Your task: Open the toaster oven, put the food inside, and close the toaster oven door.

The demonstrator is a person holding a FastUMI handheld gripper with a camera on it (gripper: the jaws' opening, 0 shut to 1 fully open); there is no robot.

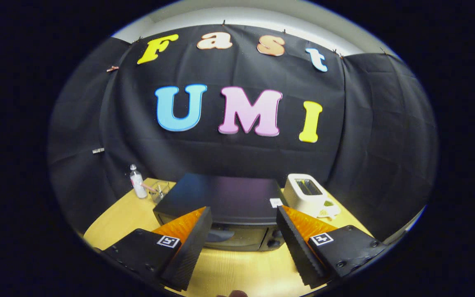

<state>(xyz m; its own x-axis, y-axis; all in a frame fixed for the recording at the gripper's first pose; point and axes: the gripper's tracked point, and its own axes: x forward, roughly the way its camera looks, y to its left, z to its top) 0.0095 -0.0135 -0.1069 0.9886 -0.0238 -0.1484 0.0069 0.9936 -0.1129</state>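
Gripper [243, 237] held above the front part of a wooden table [237, 268], fingers spread wide apart, nothing between them, no contact with any object. Toaster oven [225, 206] black, boxy, sitting on the table just ahead of the fingertips and partly framed by them; flat top facing up, front face with glass door [231, 237] visible in the gap between the fingers. Door appears closed, flush with the front; knobs [276, 238] on the front at the right side of the door. Small white sticker [276, 202] on the oven's top near its right rear corner. White pop-up toaster [305, 194] standing just beside the oven on its right, slots facing up. Small pale item [327, 211] resting at the toaster's base, details too small to tell; whether this is the food cannot be told. Clear bottle [138, 181] with a white cap standing upright at the table's far left, a clear glass container [160, 190] just beside it, between bottle and oven. Black cloth wall behind the table.
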